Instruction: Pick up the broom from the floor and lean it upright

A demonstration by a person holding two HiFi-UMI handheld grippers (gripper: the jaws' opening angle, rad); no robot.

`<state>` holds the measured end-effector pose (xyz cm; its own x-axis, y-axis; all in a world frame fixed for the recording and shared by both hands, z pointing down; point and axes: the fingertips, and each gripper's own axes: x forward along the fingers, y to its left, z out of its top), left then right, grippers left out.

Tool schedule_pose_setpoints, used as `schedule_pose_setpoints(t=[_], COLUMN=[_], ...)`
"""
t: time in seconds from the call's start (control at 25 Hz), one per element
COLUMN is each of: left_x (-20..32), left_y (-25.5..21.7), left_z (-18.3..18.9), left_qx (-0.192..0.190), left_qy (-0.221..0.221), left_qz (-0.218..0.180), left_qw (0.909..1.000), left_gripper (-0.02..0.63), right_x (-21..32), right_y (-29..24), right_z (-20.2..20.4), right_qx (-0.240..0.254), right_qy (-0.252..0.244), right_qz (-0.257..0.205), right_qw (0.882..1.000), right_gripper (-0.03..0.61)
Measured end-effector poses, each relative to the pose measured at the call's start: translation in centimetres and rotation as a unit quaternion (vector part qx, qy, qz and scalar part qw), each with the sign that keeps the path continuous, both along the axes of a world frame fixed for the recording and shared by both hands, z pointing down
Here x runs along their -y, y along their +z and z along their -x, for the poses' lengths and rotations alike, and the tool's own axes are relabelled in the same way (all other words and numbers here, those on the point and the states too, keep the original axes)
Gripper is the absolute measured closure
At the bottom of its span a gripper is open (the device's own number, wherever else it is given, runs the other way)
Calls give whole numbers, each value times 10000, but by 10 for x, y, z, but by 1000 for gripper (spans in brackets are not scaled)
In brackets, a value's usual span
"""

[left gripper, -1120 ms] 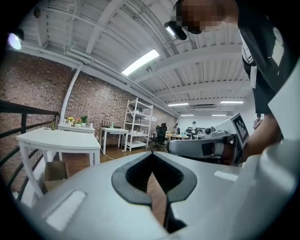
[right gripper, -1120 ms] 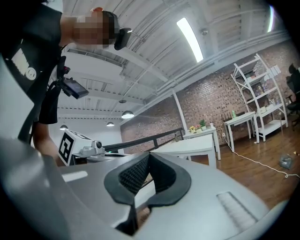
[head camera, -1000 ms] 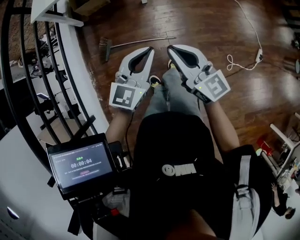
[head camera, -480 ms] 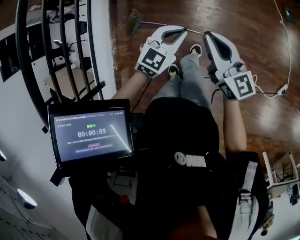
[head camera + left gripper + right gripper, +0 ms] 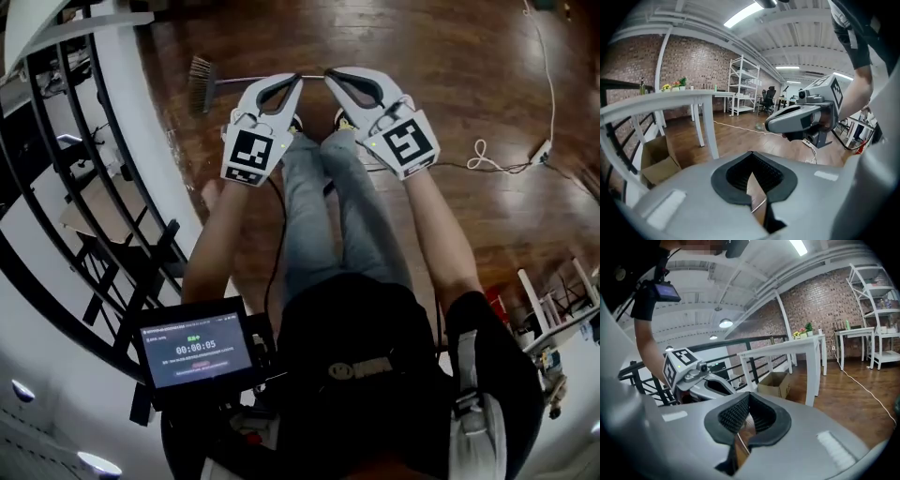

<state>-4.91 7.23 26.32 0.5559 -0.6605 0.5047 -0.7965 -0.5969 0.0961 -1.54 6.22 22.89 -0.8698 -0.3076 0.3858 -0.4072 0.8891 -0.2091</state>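
**Clerk:** Item one, broom (image 5: pixel 201 84): where is it recorded?

**Keeper:** It is laid flat on the wooden floor (image 5: pixel 422 47). The bristle head is near the floor's edge under the black railing (image 5: pixel 56 178). The thin handle is run away from that edge toward the gripper tips.

**Clerk:** Left gripper (image 5: pixel 292 81): how are the jaws entered?

**Keeper:** Clenched, with nothing grasped. Only floor and a thin pale line are seen through the gap behind the pads.

**Clerk:** Right gripper (image 5: pixel 330 73)?

**Keeper:** Likewise clenched and empty. It is held just beside the left one, tips over the handle's far end. Contact with the handle cannot be determined.

**Clerk:** Sundries?

**Keeper:** A white cable (image 5: pixel 487 155) is listed on the floor, well apart from the broom. A lit screen (image 5: pixel 195 352) is noted beside the railing.
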Motion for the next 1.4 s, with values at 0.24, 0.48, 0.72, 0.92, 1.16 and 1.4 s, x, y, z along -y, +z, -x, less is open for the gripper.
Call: schedule_pose_setpoints(t=[0.24,0.48,0.72,0.92,1.16,1.4], left_x=[8,-12,-52,-74,-74,-76], left_y=[200,375,527,616,664,663], left_z=[27,29,5,-2,3,6], left_qx=[396,846,1821,2376,3246,3178], left_qy=[206,885,2429,2890,3286,3370], left_qz=[793,1574,2151,2475,2222,2112], left_qw=[9959,9799,9282,8938,8586,8607], left_gripper=[595,452,308,301,344,512], right_x=[28,10,11,10,12,12], right_y=[206,360,438,482,505,505], right_z=[18,15,-2,-13,-23,-9], right_qx=[-775,-989,-1018,-1017,-972,-842], right_qy=[83,187,340,361,474,521], right_qz=[628,1505,1775,1890,1857,1918], right_qw=[9950,9835,9782,9760,9766,9764], right_gripper=[575,575,575,575,575,575])
